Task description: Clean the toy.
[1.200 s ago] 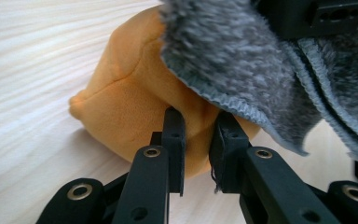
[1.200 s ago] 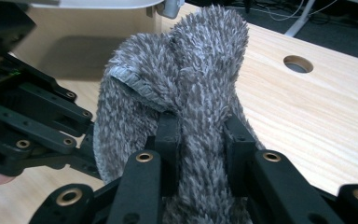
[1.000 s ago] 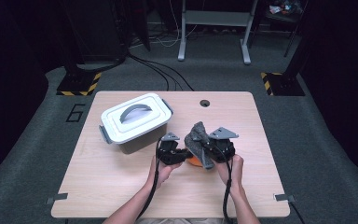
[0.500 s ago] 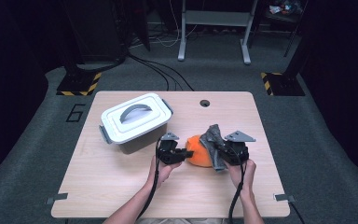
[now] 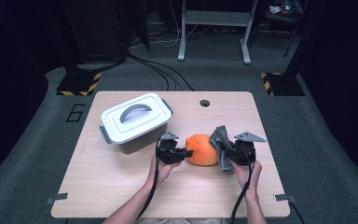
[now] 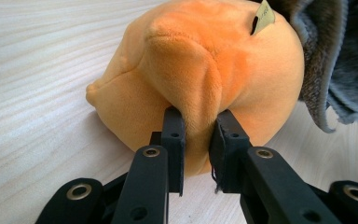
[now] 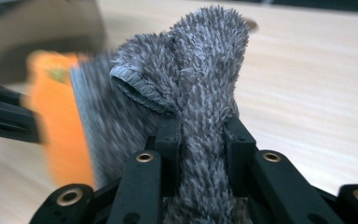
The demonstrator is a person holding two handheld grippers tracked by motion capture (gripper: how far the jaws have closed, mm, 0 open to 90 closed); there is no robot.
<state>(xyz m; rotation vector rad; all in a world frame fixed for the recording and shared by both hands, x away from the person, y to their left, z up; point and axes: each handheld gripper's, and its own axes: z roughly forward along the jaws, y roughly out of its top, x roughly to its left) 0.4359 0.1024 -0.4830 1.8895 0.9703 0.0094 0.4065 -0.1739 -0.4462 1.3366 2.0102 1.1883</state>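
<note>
Right gripper (image 5: 229, 153) now drawn rightward, clamping shaggy grey cloth (image 5: 221, 140) off round orange plush toy (image 5: 202, 150) pinched by left gripper (image 5: 185, 152); wiping step, next stroke needs firm contact.

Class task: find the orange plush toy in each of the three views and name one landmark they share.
High view: orange plush toy at table centre, between both tongs.
Left gripper view: it is pinched by the left tongs.
Right gripper view: blurred orange at left.
Shared landmark: grey fuzzy cloth beside it.
</note>
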